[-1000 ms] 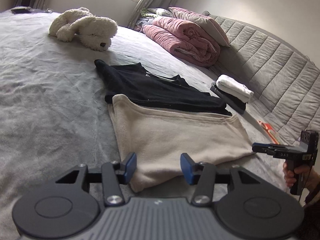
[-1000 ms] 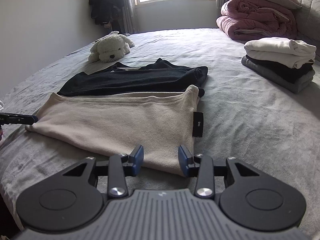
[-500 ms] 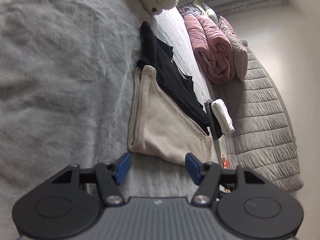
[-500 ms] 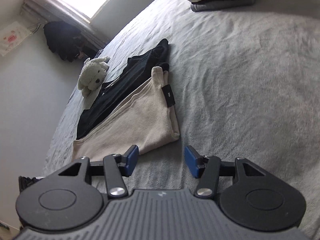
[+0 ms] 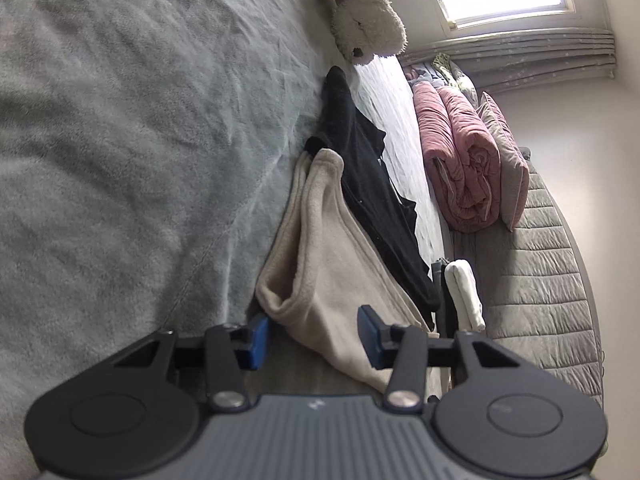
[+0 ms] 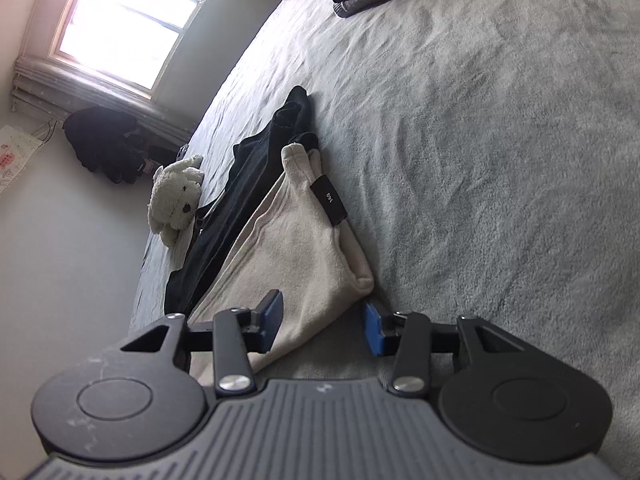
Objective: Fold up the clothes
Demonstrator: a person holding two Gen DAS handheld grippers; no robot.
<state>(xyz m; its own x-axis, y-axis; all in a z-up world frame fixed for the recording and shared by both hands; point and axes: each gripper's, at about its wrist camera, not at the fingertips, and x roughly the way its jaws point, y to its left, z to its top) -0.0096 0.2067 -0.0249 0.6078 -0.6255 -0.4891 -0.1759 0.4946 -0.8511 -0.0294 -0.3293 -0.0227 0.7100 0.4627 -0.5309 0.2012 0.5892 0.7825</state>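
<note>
A beige folded garment lies on the grey bed, with a black garment beside it. My left gripper is open, rolled sideways, its jaws straddling the near corner of the beige garment. In the right wrist view the beige garment shows a black size tag, with the black garment behind it. My right gripper is open, rolled sideways, its jaws either side of the other near corner.
A white plush dog lies past the black garment; it also shows in the right wrist view. A folded pink duvet and a stack of folded clothes sit by the padded headboard. Grey bedspread spreads around.
Both grippers have rolled sideways and moved down and in toward the beige garment's near corners, which now lie between the open jaws.
</note>
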